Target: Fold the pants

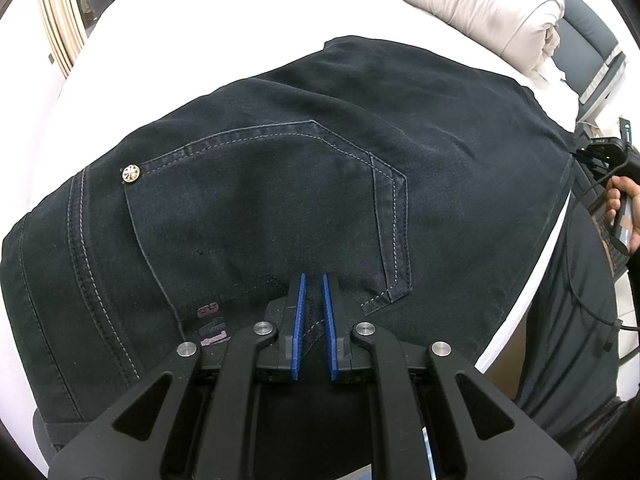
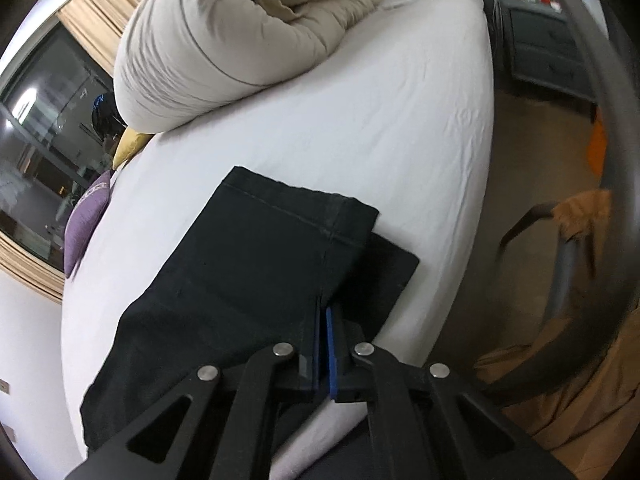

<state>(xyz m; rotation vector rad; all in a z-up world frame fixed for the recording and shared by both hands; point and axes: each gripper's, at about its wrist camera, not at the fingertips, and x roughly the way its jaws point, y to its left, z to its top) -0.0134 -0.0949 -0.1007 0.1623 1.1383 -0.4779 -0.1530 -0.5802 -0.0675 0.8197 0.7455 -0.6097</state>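
So we've got the dark pants (image 1: 280, 184) lying flat on the white bed (image 2: 360, 128), one leg stacked on the other. Our left gripper (image 1: 314, 280) is nearly pressed together and pinching a ridge of denim at the waistband, right below the back pocket (image 1: 264, 208), which sits just ahead of the blue pads (image 1: 299, 312). The right gripper (image 2: 325, 312) looks clamped on the near edge of the leg; the hems (image 2: 304, 208) lie well ahead of it, the lower one poking out to the right.

Tip for this step, as we see it: keep both pinches firm and lift together so the fabric stays taut between them, otherwise the top leg slides off. The hems don't line up, so we'd square those before creasing. The rolled duvet (image 2: 224, 40) beyond the hems isn't in our way.
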